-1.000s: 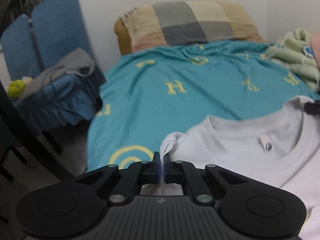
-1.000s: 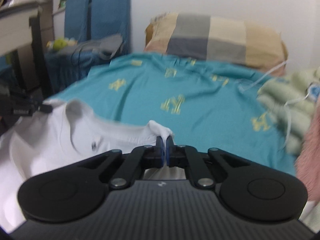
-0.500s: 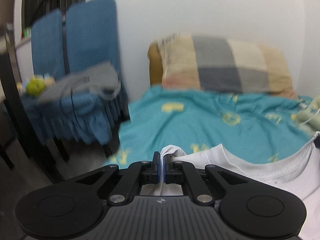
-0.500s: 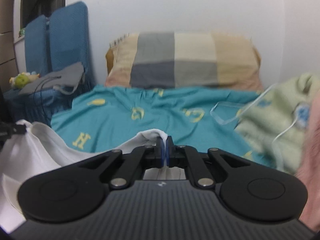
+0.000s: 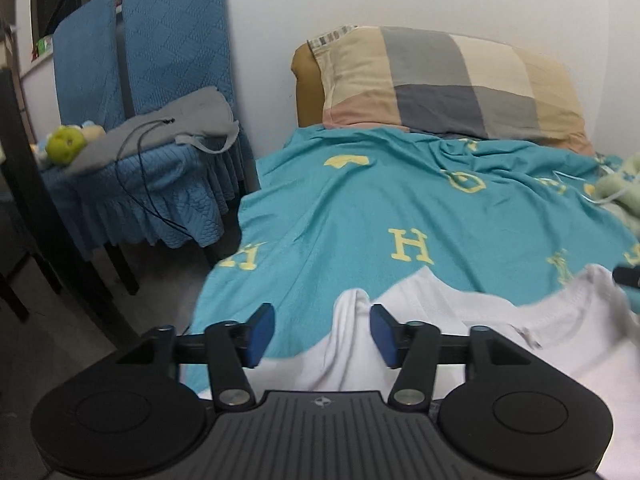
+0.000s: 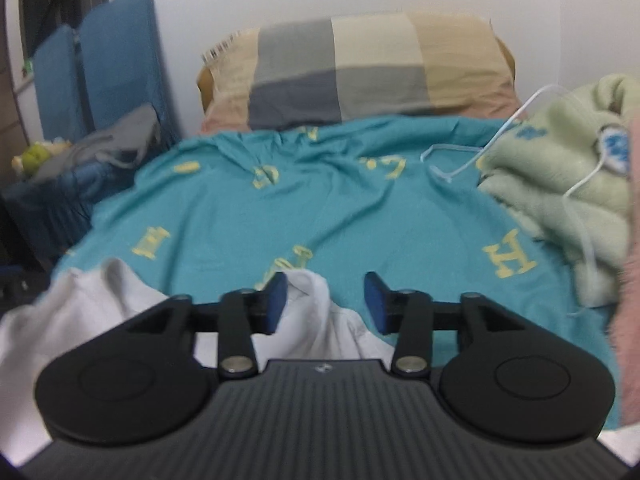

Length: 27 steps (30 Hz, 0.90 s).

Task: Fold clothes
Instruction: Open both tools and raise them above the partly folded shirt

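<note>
A white T-shirt [image 5: 472,320] lies on the teal bedsheet [image 5: 360,208], collar facing the pillow. My left gripper [image 5: 322,334] is open, with a raised fold of the shirt's shoulder standing loose between the blue pads. My right gripper [image 6: 325,306] is open too, over the other shoulder of the T-shirt [image 6: 316,312], whose fold lies beside the left pad. The tip of the right gripper shows at the right edge of the left wrist view [image 5: 628,278].
A checked pillow [image 5: 448,84] lies at the bed's head against the wall. Blue covered chairs [image 5: 152,92] with grey cloth and a green toy stand left of the bed. A pale green blanket [image 6: 560,184] and a pink cloth [image 6: 628,280] lie on the right.
Both grippers were shut on the shirt's shoulders and holding it up; now both have opened and let go, and the shirt rests on the bed.
</note>
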Motion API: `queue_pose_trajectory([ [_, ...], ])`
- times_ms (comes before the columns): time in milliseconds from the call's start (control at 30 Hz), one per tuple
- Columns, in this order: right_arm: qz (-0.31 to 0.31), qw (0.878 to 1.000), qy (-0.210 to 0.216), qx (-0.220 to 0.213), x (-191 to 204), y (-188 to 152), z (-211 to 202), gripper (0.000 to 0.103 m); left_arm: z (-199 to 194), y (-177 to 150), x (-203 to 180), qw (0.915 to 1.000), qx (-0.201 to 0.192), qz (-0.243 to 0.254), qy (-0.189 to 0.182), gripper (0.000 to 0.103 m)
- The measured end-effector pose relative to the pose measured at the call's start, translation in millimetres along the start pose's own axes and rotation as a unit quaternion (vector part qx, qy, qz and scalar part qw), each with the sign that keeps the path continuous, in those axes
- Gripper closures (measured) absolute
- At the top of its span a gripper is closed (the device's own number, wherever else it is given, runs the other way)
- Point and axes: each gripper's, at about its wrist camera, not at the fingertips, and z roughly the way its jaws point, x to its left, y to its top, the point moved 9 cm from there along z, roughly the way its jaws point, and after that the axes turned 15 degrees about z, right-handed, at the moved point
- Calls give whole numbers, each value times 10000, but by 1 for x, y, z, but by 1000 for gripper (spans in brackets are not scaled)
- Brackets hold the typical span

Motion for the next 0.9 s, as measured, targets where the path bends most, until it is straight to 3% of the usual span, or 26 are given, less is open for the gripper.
queue_pose_trajectory([
  [200, -290, 9994, 168, -103, 18, -3, -96, 57, -104, -16, -22, 9998, -25, -204, 0, 23],
  [300, -149, 9994, 300, -40, 24, -13, -150, 57, -158, -25, -34, 9993, -77, -357, -14, 22],
  [433, -423, 9986, 293, -132, 36, -36, -225, 57, -230, -47, -57, 9991, -216, -343, -98, 21],
  [633, -62, 9996, 279, -4, 26, -91, -331, 57, -323, -111, -82, 9969, -470, -486, -400, 19],
  [733, 76, 9995, 314, 73, 13, -117, -372, 57, -351, -149, -90, 9958, -493, -650, -404, 19],
  [900, 323, 9988, 360, 63, -11, -140, -411, 54, -368, -192, -102, 9975, -504, -457, -184, 19],
])
